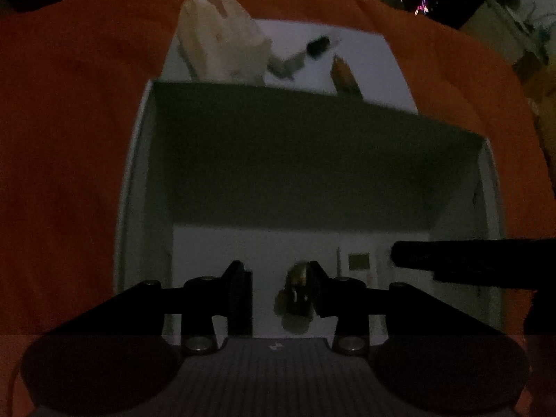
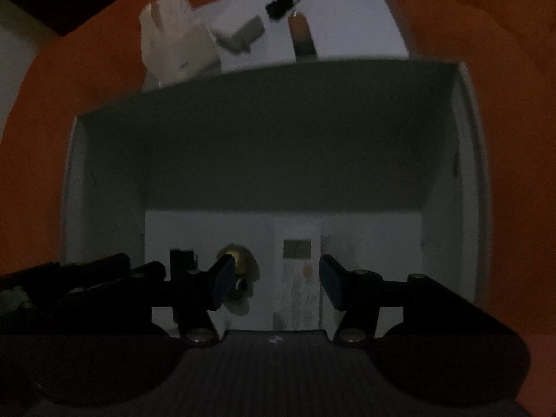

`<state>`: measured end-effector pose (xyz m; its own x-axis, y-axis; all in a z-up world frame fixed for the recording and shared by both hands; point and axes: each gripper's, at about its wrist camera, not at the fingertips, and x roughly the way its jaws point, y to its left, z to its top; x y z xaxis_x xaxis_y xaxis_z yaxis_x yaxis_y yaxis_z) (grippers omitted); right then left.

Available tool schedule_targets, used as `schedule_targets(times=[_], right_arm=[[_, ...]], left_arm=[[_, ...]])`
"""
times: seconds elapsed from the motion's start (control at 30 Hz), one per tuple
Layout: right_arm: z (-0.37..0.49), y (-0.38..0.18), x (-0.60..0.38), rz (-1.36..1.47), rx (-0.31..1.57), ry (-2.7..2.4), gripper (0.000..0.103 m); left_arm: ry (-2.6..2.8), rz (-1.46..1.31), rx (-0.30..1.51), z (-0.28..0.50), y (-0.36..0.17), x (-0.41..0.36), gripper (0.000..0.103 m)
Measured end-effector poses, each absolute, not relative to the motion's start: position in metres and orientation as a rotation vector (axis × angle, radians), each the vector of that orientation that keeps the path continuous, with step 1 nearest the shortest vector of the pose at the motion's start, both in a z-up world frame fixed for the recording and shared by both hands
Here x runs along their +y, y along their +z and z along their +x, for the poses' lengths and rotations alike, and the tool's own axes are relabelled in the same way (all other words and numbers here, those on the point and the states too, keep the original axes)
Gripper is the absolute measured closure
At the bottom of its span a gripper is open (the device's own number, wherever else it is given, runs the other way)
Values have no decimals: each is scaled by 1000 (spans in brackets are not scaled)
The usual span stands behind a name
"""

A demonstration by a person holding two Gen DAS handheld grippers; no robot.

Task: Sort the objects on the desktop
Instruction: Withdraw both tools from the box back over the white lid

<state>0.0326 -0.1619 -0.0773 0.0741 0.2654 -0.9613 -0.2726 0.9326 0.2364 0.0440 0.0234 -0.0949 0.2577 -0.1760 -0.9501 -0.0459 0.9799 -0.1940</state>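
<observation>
I hold both tools over the open white box (image 1: 139, 180), pointing steeply down into it. My left hand-held gripper (image 1: 279, 288) has its jaws narrowly apart with nothing pressed between them; my right hand-held gripper (image 2: 272, 283) stands wider, and is also empty. On the box floor lies a small dark object with a brassy round top (image 1: 295, 292), just beside the left tool's right finger, and next to it a pale remote-like device with a small screen (image 2: 297, 271). I judge the drop into the box is done here, so the next move calls for going beyond the far wall to fetch another piece. Waiting there, on a white sheet (image 2: 347, 27) spread over the orange-covered surface (image 1: 69, 104), are a white adapter-like block (image 2: 173, 45), a small black clip-like piece (image 2: 278, 8) and a brown stubby item (image 2: 302, 33). The light is dim, so finer detail escapes me.
</observation>
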Motion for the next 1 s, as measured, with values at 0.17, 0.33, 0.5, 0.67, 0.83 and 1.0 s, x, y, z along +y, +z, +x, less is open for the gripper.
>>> schedule_targets(times=[0.17, 0.33, 0.5, 0.67, 0.83, 1.0], right_arm=[[53, -48, -170, 23, 1383, 402, 45], [75, -25, -168, 2, 1320, 397, 45], [98, -20, -160, -24, 1292, 395, 45], [124, -17, -154, -40, 1273, 395, 45], [154, -26, -146, -47, 1279, 376, 45], [185, -49, -139, -53, 1314, 364, 45]], left_arm=[[-84, -219, 1280, 58, -85, 25, 68], [-86, -237, 1245, 71, -69, 36, 68], [-88, -224, 1241, 84, -66, 34, 68], [-95, -183, 1232, 105, -66, 25, 68], [-111, -148, 1203, 128, -65, 18, 60], [-123, -63, 1141, 151, -67, 10, 42]])
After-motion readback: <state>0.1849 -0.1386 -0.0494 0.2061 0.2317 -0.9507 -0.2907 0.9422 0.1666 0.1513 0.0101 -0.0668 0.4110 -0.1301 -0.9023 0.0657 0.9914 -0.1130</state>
